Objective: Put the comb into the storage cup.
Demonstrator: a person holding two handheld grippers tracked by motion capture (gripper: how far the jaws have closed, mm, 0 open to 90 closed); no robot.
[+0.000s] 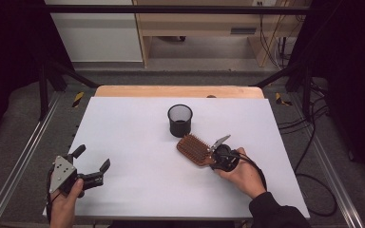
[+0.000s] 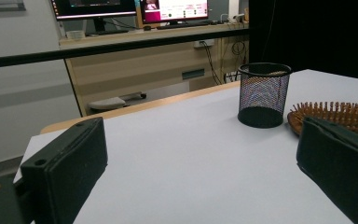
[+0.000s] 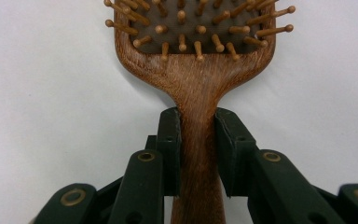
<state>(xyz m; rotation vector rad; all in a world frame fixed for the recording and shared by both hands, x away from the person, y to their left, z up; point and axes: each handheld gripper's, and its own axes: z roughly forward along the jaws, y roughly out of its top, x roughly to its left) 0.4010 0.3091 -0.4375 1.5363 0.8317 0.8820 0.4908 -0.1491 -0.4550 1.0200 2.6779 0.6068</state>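
A wooden paddle hairbrush (image 1: 195,149) lies bristles up on the white table (image 1: 138,142), right of centre. My right gripper (image 1: 215,156) is shut on its handle; in the right gripper view both pads (image 3: 170,140) press the sides of the brush's handle (image 3: 198,154) just below the head (image 3: 196,56). A black mesh cup (image 1: 179,121) stands upright just beyond the brush. My left gripper (image 1: 93,157) rests at the near left of the table, open, with nothing between its jaws. The left gripper view looks across the table to the cup (image 2: 263,95) and the brush (image 2: 335,114).
The table's wooden far edge (image 1: 178,91) borders a dark floor. Metal rails (image 1: 24,156) run along both sides. Cables (image 1: 313,156) trail on the floor at the right. A desk with monitors (image 2: 135,9) stands beyond the table.
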